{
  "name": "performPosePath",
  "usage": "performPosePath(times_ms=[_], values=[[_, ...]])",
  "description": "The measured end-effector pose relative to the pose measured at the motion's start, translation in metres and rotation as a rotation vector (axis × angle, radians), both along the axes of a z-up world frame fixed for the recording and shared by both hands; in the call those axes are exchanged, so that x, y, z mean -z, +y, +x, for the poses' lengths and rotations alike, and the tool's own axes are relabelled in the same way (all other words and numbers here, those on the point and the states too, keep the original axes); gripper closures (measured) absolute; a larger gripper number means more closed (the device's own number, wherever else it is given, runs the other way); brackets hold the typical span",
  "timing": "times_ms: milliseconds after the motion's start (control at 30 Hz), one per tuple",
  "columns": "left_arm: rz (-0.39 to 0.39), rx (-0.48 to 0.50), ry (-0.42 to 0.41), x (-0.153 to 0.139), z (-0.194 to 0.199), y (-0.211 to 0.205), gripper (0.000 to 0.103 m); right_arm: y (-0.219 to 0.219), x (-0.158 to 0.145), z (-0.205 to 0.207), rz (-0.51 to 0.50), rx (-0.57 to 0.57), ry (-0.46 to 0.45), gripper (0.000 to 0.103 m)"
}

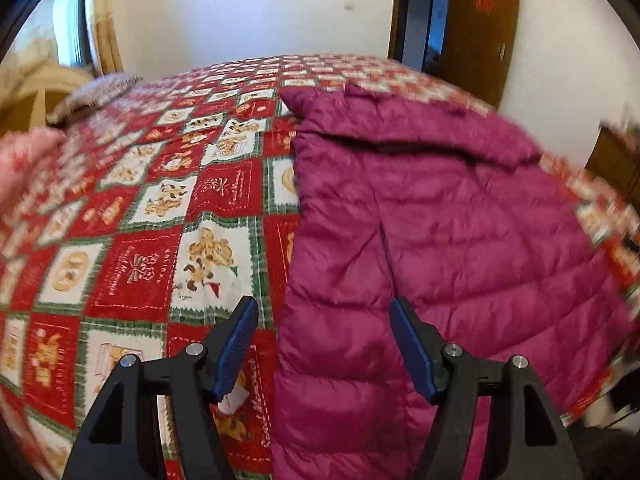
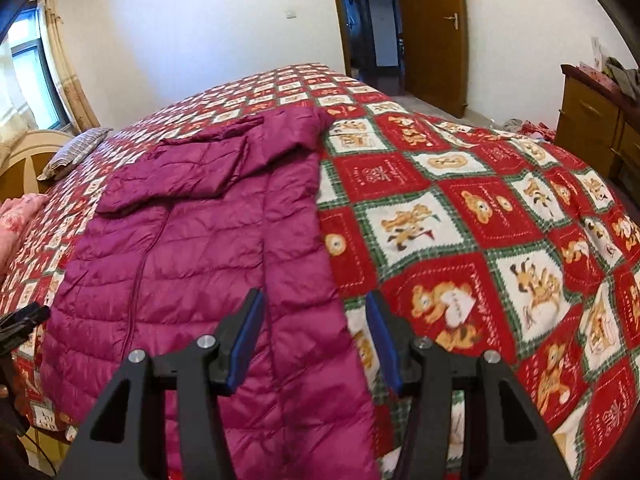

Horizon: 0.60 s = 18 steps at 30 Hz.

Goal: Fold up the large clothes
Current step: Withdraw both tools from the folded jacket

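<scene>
Bed [image 2: 460, 200], widest thing in both views, covered edge to edge by a red, white and green checked quilt [image 1: 160, 240] printed with teddy bears.

Magenta puffer jacket [image 2: 208, 248] spread flat on that quilt, lengthwise, hem nearest the cameras, hood end far away. Zip line running up the middle of it. One sleeve [image 2: 192, 160] folded across the upper part, lying diagonally over the chest.

Brown wooden door [image 2: 434, 32] standing open at the far wall, dark doorway just beside it. Wooden dresser [image 2: 592, 120] at the right edge of the right wrist view, cluttered on top. Curtain [image 2: 64, 60] and window at the far left. Grey patterned pillow [image 2: 76, 148] at the head of the bed, near a curved wooden headboard. Pink cloth [image 2: 20, 208] at the left edge of the bed.

Left hand-held gripper [image 1: 324, 332] above the jacket's left edge: jaws apart, nothing between the blue pads, one finger over the quilt, the other over magenta fabric. Whether the tips touch the cloth, impossible to tell.

Right hand-held gripper [image 2: 316, 324] above the jacket's right edge: jaws apart too, straddling the border of jacket and quilt, nothing pinched.
</scene>
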<state>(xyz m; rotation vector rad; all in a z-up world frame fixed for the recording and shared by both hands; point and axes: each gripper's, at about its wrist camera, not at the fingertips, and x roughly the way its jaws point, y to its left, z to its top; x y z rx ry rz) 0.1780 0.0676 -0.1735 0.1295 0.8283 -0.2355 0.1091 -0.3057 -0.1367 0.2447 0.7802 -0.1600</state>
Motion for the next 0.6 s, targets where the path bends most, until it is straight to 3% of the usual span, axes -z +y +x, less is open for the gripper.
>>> performPosePath(times_ms=[100,200,467,600], values=[[0.124,-0.021,-0.022,0.003,-0.004,-0.015,0.034,0.004,0.003,-0.009,0.017,0.005,-0.013,0.048],[0.172,-0.020,-0.048,0.003,-0.013,-0.024,0.034,0.007,0.006,-0.016,0.021,0.004,-0.017,0.048],[0.126,-0.061,-0.054,0.000,-0.031,-0.027,0.034,0.010,0.000,-0.026,0.020,-0.006,-0.014,0.048],[0.102,-0.090,-0.043,0.001,-0.039,-0.023,0.034,0.013,-0.007,-0.037,-0.040,-0.015,-0.030,0.048]])
